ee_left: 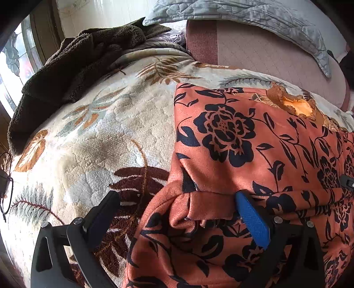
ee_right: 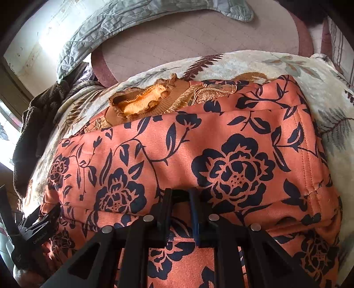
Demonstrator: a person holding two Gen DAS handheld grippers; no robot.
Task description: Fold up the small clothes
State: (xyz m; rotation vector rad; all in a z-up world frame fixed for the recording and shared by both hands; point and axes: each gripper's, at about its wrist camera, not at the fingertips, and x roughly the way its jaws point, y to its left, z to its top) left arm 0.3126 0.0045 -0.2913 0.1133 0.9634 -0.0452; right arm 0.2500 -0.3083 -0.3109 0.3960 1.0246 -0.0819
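Orange flowered garment (ee_left: pixel 254 141) spread flat on a leaf-patterned blanket (ee_left: pixel 88 137) over the bed, toward the pillow end, ribbed collar (ee_left: pixel 294 104) farthest from both cameras, hem nearest. Left tool (ee_left: pixel 177 206) with fingers wide apart, straddling a rolled-up lip of the near left hem; blue-padded finger (ee_left: pixel 252 219) resting on the cloth, the other finger (ee_left: pixel 104 212) out over bare blanket; nothing clamped. Right tool (ee_right: pixel 180 199) with fingers drawn nearly together at the near edge, seemingly pinching a raised fold of the same garment (ee_right: pixel 199 155); a thin gap visible between the tips, so the grip judged probable, not certain. Left tool also visible at the lower left of the right wrist view (ee_right: pixel 37 230), beside the hem. Likely reason for the arrangement: both tools set along the hem, well apart, so as to lift that edge evenly and carry it toward the collar (ee_right: pixel 143 104). Long axis of the garment running from hem to collar, away from the cameras, pointing at the pink mattress cover (ee_right: pixel 199 39) and grey quilted pillow (ee_left: pixel 243 13). Side seam (ee_right: pixel 307 155) along the right edge roughly parallel to that axis. Brown fleece (ee_left: pixel 66 73) heaped at far left, well apart from the garment.
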